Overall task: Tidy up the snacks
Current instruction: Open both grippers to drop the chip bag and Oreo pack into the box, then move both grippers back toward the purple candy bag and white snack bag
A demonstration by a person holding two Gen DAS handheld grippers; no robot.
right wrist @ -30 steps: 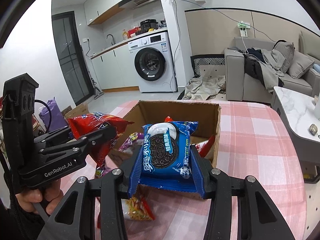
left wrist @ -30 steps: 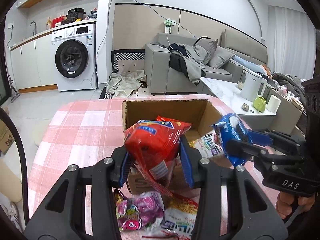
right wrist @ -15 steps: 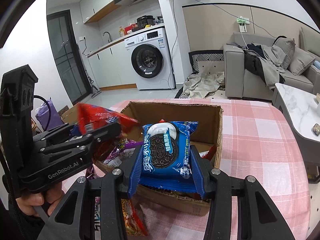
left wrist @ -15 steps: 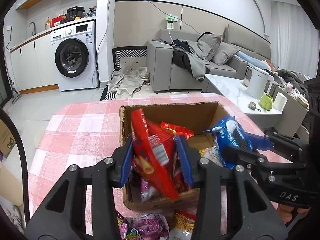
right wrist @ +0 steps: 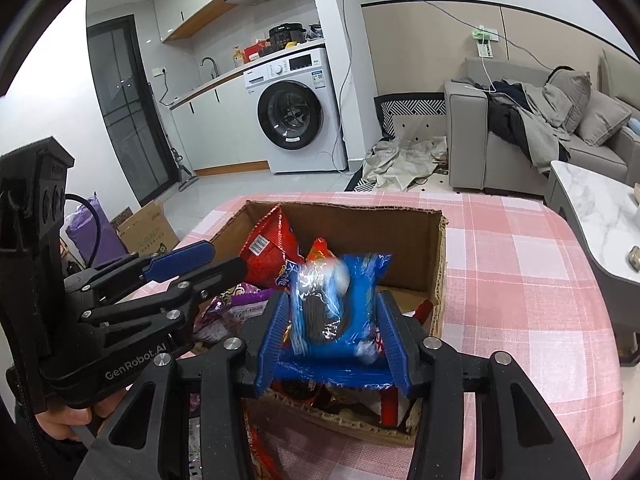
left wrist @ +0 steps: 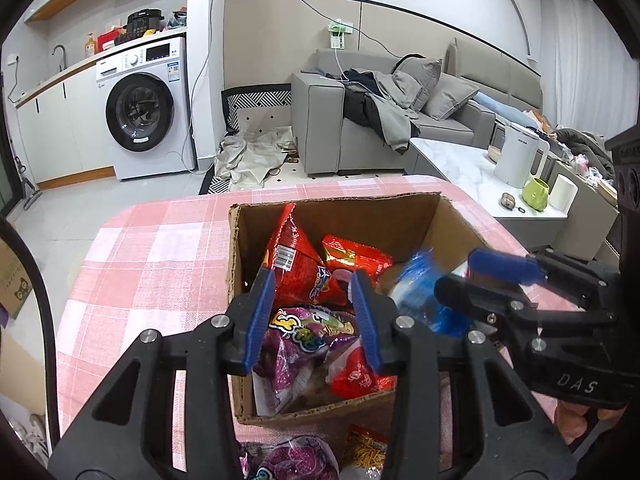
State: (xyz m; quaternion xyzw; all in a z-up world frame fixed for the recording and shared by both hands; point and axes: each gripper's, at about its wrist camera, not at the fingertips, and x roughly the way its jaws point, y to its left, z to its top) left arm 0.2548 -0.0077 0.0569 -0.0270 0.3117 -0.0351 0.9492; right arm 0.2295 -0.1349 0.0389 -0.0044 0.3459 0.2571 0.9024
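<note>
An open cardboard box (left wrist: 340,200) (right wrist: 344,208) holds several snack bags. The red snack bag (left wrist: 296,256) (right wrist: 266,248) stands inside it, leaning on the left wall. My left gripper (left wrist: 311,276) (right wrist: 224,260) hovers over the box's near left side. Its jaws are closing with a narrow gap, and the pads press on nothing. My right gripper (right wrist: 332,296) (left wrist: 456,272) is over the box's near right side and its jaws are opening. The blue cookie pack (right wrist: 332,312) (left wrist: 416,288) is blurred and loose between them.
A purple bag (left wrist: 304,332) and other red packs (left wrist: 352,256) lie in the box. More snacks (left wrist: 288,460) lie on the pink checked tablecloth (left wrist: 152,260) in front of the box. A marble side table with a white kettle (left wrist: 516,156) stands at the right.
Both grippers came forward and down over the box. The red bag left the left gripper and now stands in the box. The blue pack has come loose in the right gripper.
</note>
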